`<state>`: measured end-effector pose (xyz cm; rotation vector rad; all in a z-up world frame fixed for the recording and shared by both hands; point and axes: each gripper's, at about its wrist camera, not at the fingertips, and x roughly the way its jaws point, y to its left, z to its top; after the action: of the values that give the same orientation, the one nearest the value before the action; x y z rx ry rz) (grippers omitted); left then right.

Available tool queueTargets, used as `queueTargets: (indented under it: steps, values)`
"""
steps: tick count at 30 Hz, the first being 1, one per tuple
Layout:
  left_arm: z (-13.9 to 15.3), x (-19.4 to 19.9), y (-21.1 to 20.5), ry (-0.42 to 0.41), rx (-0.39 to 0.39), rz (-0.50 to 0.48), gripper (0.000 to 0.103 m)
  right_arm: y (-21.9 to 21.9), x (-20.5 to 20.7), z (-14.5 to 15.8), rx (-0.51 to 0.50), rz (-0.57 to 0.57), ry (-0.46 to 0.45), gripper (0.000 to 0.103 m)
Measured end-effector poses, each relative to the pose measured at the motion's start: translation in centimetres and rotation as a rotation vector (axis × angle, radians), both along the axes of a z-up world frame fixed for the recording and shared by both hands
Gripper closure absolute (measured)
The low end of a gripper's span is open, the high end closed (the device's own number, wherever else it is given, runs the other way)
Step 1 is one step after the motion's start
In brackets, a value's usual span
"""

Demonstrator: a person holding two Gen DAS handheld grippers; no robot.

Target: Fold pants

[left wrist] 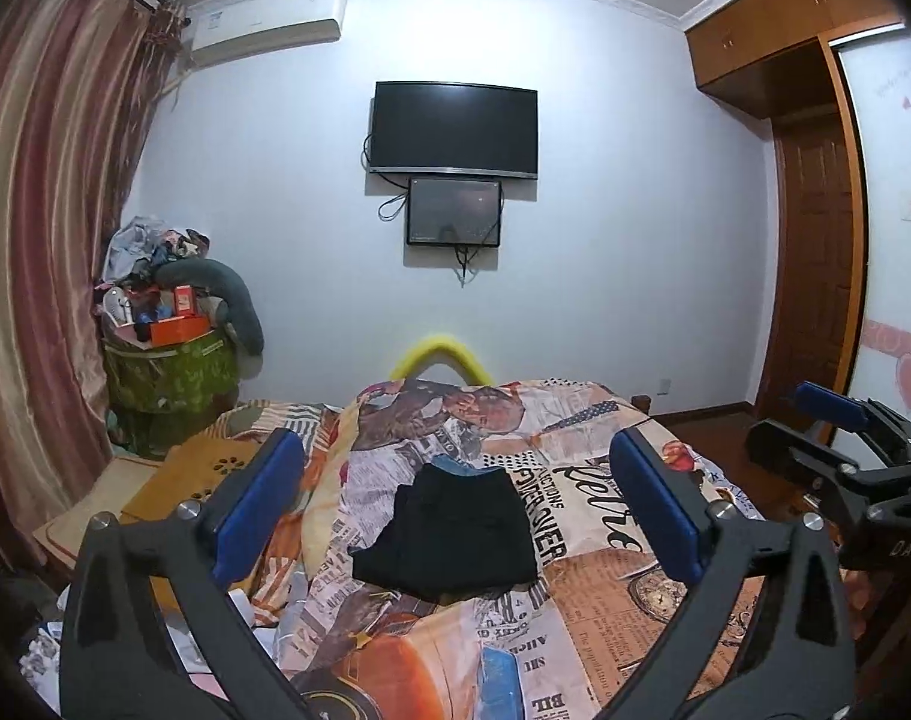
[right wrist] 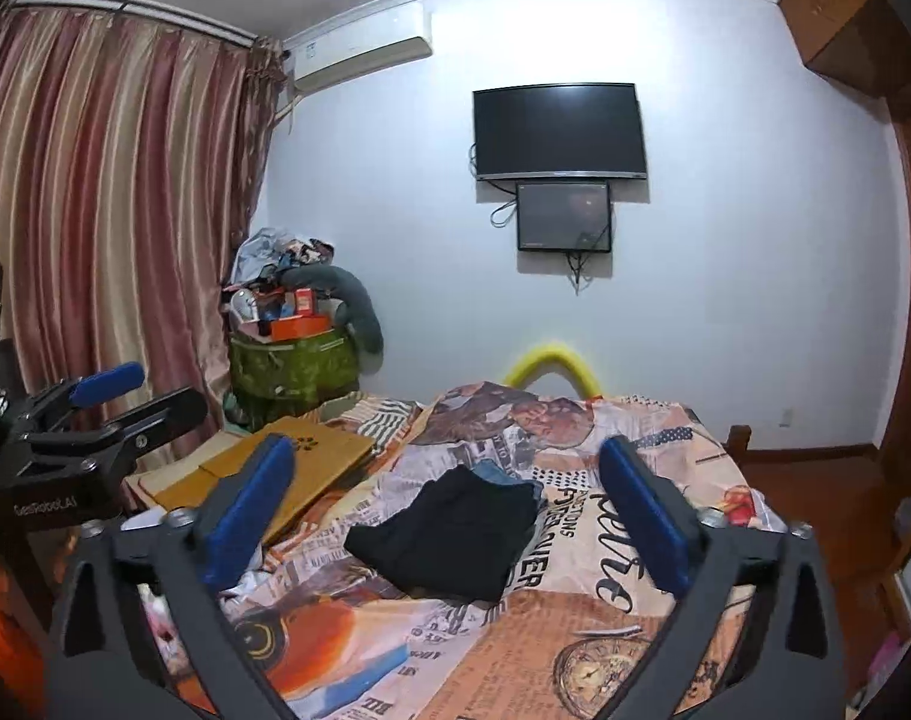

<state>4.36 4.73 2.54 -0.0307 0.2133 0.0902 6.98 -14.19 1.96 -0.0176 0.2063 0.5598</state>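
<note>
Folded black pants (left wrist: 449, 525) on the bedspread (left wrist: 581, 630), perhaps atop blue cloth; both tools (left wrist: 455, 516) (right wrist: 449, 516) wide open, empty.

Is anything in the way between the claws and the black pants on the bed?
No, nothing visible is. The black pants lie folded on the patterned bedspread, with only bare bedspread between them and the open left claw and open right claw. Blue clothing lies behind them.

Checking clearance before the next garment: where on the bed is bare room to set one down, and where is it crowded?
Free: the bedspread in front of and right of the folded black pants, out to the bed's right edge. Crowded: the left side, where tan boards lie, with crumpled items in front of them. A blue garment lies tucked behind the pants.
</note>
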Motion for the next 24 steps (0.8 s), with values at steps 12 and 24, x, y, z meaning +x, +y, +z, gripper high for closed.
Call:
queueTargets:
  steps: [12,24]
  values:
    - [-0.9,0.0,-0.5,0.013,0.016,0.010,0.000,-0.5,-0.1,-0.9,0.030,0.003,0.051,0.000]
    - [-1.3,0.3,-0.8,0.027,0.012,0.000,0.000,-0.5,-0.5,-1.3,0.024,-0.002,0.058,0.000]
